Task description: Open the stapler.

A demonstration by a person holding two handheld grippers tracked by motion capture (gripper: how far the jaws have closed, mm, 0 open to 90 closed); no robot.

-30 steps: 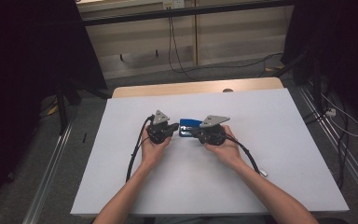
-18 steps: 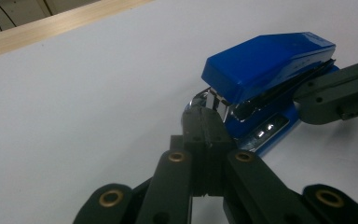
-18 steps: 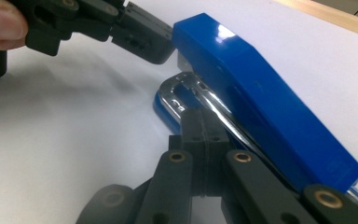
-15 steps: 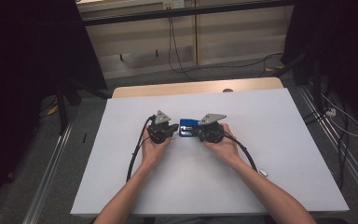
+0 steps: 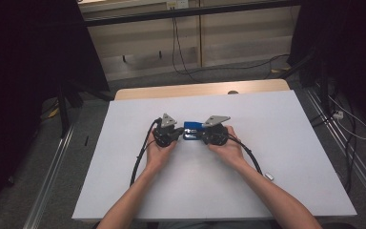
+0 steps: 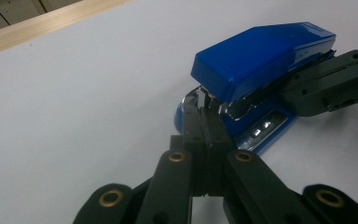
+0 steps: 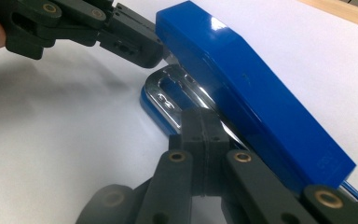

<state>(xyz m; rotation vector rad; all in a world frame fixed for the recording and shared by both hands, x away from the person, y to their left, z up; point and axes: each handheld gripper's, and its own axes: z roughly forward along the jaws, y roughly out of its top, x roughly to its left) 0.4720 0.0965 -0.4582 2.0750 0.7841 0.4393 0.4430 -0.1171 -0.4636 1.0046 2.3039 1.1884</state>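
Squarely between left hand-held gripper [image 5: 177,132] and right hand-held gripper [image 5: 201,135], blue stapler [image 5: 192,130].

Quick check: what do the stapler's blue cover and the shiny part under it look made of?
The blue cover looks like glossy moulded plastic: soft highlights, rounded edges. The shiny rail beneath appears to be bright plated metal, mirror-like with punched slots. The stapler's base carries a similar metal plate, probably steel.

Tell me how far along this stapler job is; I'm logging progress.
Done: both grippers have reached the blue stapler. In hand: left gripper and right gripper, both shut, press at its metal mouth under the raised top. Left: whatever follows; stapler sits on the table.
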